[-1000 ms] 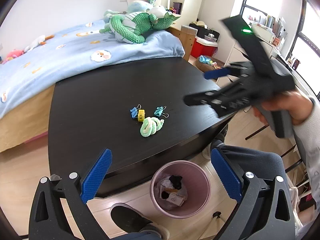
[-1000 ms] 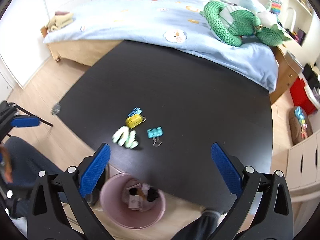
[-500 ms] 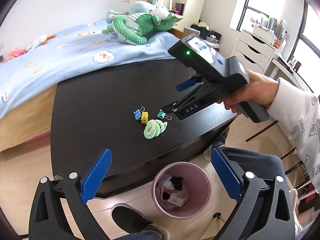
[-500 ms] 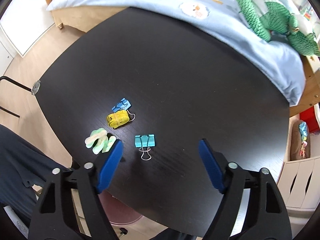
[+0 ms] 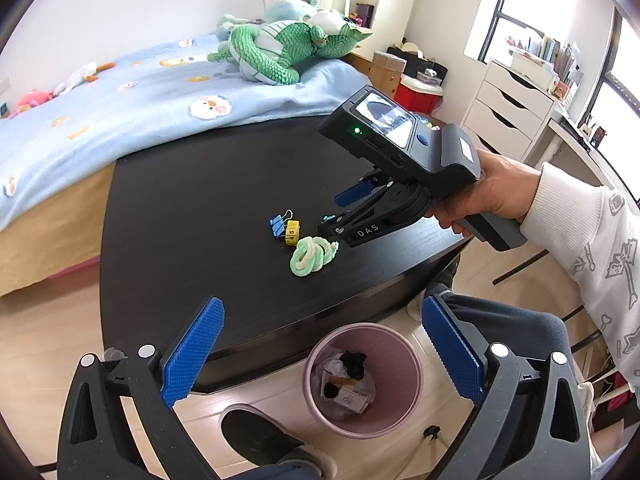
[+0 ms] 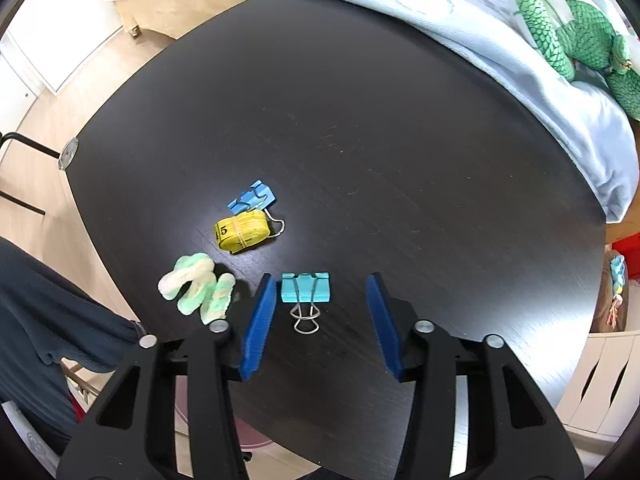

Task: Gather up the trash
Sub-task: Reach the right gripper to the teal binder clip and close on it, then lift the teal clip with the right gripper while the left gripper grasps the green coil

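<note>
A teal binder clip (image 6: 306,288) lies on the black table (image 6: 360,120) between the open fingers of my right gripper (image 6: 320,284), which is low over the table. A yellow tape-measure roll (image 6: 241,231), a blue binder clip (image 6: 252,198) and a green-white twisted scrap (image 6: 198,288) lie just left of it. In the left wrist view the right gripper (image 5: 334,216) hovers beside the scrap (image 5: 312,255), the roll (image 5: 292,232) and the blue clip (image 5: 277,225). My left gripper (image 5: 320,352) is open and empty, above the pink trash bin (image 5: 362,380) on the floor.
The bin holds paper and dark scraps. A bed with a blue blanket (image 5: 120,104) and a green plush toy (image 5: 280,52) borders the table's far side. White drawers (image 5: 508,108) stand at the right. The person's legs (image 5: 500,324) and shoe (image 5: 260,436) are by the bin.
My right gripper has dropped down and forward to the table, and its fingers have narrowed to straddle the teal binder clip. The left gripper has barely moved.
</note>
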Demonstrator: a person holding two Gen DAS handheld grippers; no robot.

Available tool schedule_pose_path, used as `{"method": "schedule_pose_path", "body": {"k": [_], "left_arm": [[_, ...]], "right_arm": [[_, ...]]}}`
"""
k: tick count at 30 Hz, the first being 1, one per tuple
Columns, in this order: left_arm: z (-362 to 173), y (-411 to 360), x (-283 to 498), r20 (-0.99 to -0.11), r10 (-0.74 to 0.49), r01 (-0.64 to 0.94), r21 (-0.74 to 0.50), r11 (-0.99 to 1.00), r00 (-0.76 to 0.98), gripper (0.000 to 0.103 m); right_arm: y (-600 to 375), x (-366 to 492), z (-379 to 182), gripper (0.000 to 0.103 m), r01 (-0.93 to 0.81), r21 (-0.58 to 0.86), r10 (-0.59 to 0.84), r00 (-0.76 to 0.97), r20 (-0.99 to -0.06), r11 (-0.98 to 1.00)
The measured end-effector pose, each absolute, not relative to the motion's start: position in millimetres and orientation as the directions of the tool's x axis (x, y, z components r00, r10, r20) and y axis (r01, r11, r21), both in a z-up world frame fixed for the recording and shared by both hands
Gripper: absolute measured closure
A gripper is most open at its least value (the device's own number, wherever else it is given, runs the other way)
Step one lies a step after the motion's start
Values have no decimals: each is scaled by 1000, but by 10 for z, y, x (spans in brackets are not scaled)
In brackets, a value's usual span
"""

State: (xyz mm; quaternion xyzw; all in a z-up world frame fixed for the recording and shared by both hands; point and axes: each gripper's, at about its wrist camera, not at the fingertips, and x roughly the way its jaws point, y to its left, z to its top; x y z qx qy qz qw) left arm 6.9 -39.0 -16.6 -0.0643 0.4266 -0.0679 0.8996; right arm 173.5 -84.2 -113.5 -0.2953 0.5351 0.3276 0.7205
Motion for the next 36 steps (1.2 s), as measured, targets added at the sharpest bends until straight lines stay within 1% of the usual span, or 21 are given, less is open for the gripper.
{"method": "schedule_pose_path", "body": {"k": [2,5,6,8,11,13,19,26,36], "left_arm": [[-174,-383,74,-760,-179,65,-178,982,625,8],[-192,-383,82,-762,-182,64,-181,981,622,8],[-200,-383,85,-763,-182,63,-183,981,620,8],[-209,-385,90,-764,-184,63,-186,981,618,8],[-215,-394,93,-765,-187,64,-188,980,616,8],[-217,-394,94,-765,-188,64,-190,980,616,8],[-236,-425,128,-766,-195,70,-193,979,613,8],[-245,-452,258,-776,-185,68,-180,981,604,8],[-379,-522,648,-821,-159,53,-156,986,549,8]], "right_arm": [[-841,1731,-1147,59,-789,-74,156,210,-965,610],[-824,1706,-1160,63,-791,-64,162,202,-966,608],[-827,1709,-1168,66,-790,-62,161,201,-966,610],[-829,1703,-1170,66,-788,-60,167,204,-965,613],[-833,1699,-1174,72,-792,-46,177,192,-965,609],[-835,1692,-1172,79,-791,-42,177,187,-966,610],[-858,1689,-1167,79,-778,-30,180,182,-967,627],[-1032,1705,-959,79,-717,-8,222,226,-948,697],[-1410,1657,-733,79,-613,7,219,273,-937,790]]}}
